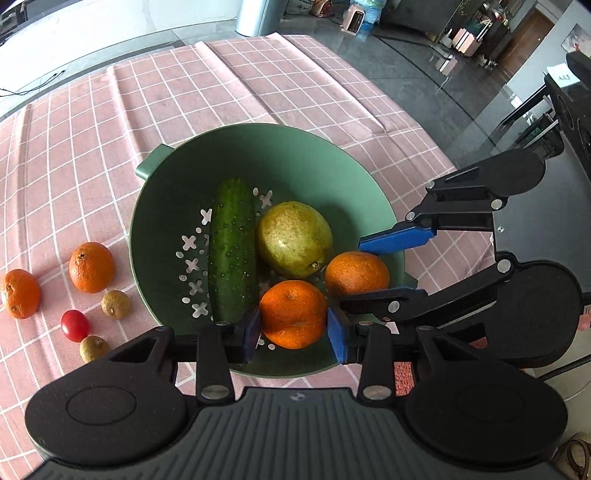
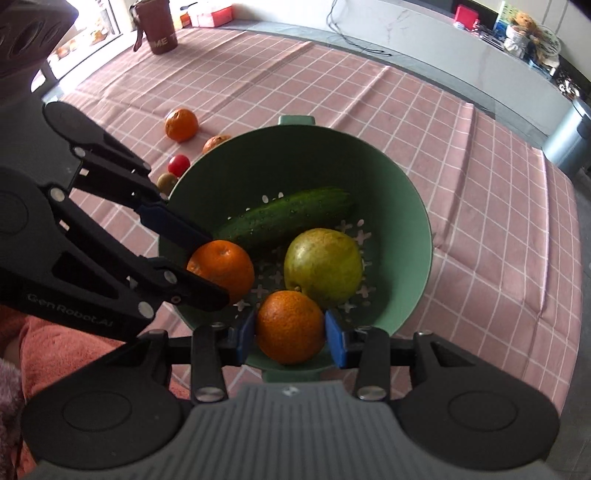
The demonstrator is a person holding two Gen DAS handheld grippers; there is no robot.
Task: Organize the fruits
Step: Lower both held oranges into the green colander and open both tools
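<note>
A green colander (image 1: 295,162) (image 2: 332,158) stands on the pink checked cloth. In it lie a cucumber (image 1: 232,251) (image 2: 288,216) and a yellow-green pear (image 1: 293,238) (image 2: 323,264). My left gripper (image 1: 293,338) (image 2: 214,269) is shut on an orange (image 1: 293,314) (image 2: 221,269) just above the colander's near side. Beside it, my right gripper (image 2: 290,338) (image 1: 352,271) is shut on a second orange (image 2: 290,326) (image 1: 356,273), also low over the bowl. Both point steeply down.
Left of the colander on the cloth (image 1: 221,92) lie two more oranges (image 1: 91,267) (image 1: 20,299), a cherry tomato (image 1: 75,325) and two small brown fruits (image 1: 115,304) (image 1: 93,348). A brown cup (image 2: 159,26) stands at the cloth's far corner.
</note>
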